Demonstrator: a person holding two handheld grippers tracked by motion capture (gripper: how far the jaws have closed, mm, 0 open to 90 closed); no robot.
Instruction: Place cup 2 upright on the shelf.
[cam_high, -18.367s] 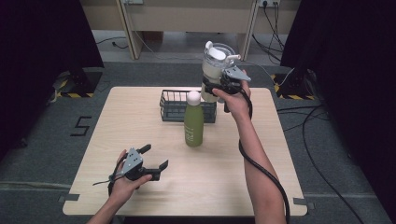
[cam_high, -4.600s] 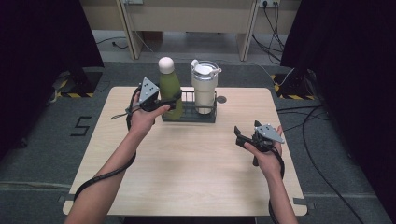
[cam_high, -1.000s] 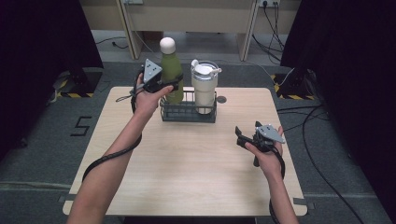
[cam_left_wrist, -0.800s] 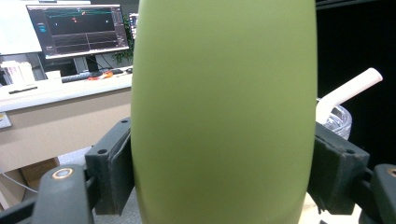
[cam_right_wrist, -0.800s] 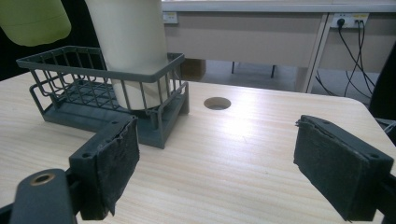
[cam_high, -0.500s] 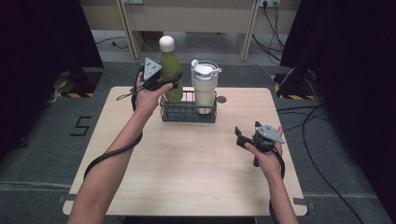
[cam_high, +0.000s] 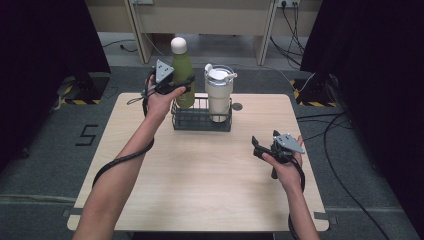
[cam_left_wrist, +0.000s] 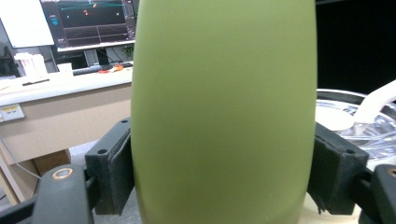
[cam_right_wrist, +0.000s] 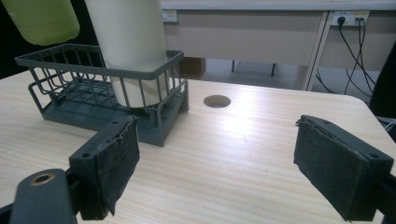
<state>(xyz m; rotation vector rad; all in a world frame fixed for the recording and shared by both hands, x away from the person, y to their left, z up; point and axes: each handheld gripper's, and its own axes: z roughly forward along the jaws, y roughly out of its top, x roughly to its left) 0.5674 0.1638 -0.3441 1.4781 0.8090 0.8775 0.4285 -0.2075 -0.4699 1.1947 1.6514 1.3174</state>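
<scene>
A green bottle (cam_high: 182, 75) with a white cap hangs upright just above the left half of a dark wire basket (cam_high: 200, 122), and my left gripper (cam_high: 181, 86) is shut on its body. In the left gripper view both pads press the bottle (cam_left_wrist: 219, 116) from either side. A cream tumbler (cam_high: 219, 95) with a lid stands in the basket's right half. My right gripper (cam_high: 264, 139) is held low over the table's right side, open, with nothing between its jaws. The right gripper view shows the basket (cam_right_wrist: 154, 70), the tumbler (cam_right_wrist: 128, 46) and the bottle's bottom (cam_right_wrist: 39, 18) above the rim.
The wooden table (cam_high: 200, 185) has a round cable hole (cam_high: 237, 106) just right of the basket. A cable trails from each gripper along the forearms. Dark curtains flank the table, and a desk with cables stands behind it.
Several seconds ago the green bottle sat lower at the basket; it has since been raised above the rim. Over the last second neither hand has visibly moved.
</scene>
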